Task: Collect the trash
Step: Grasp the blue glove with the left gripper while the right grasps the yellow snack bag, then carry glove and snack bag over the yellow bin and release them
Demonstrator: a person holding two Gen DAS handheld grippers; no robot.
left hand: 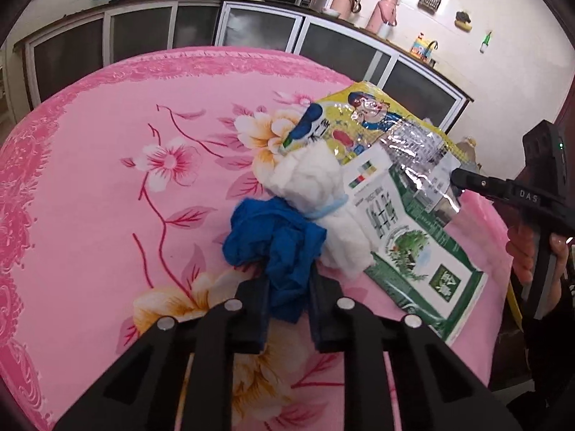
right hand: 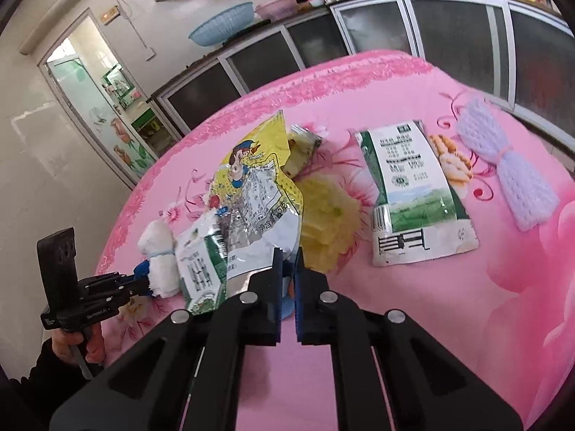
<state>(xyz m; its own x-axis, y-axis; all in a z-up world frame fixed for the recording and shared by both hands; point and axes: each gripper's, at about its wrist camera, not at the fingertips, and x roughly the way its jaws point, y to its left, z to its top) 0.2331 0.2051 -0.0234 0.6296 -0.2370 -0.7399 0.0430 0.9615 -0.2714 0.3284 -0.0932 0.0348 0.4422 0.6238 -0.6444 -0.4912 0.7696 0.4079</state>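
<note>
My left gripper point(left hand: 287, 280) is shut on a crumpled blue wad point(left hand: 273, 240) lying on the pink flowered tablecloth point(left hand: 107, 186). A white foam wad point(left hand: 309, 186) tied with a pale band touches the blue one. Beside it lies a flattened green-and-white carton point(left hand: 413, 248), partly under a torn yellow snack bag point(left hand: 363, 115). My right gripper point(right hand: 287, 256) is shut on the silvery torn edge of that snack bag point(right hand: 258, 194). It shows at the right in the left wrist view as the right gripper point(left hand: 456, 179); the left gripper point(right hand: 142, 282) shows at the left in the right wrist view.
A second flattened carton point(right hand: 413, 194), a white foam net point(right hand: 510, 168), a crumpled yellow wrapper point(right hand: 327, 212) and a small wrapper point(right hand: 302, 147) lie farther along the table. Dark glass-fronted cabinets point(left hand: 258, 32) stand behind the table. A hand point(left hand: 521, 251) holds the right gripper's handle.
</note>
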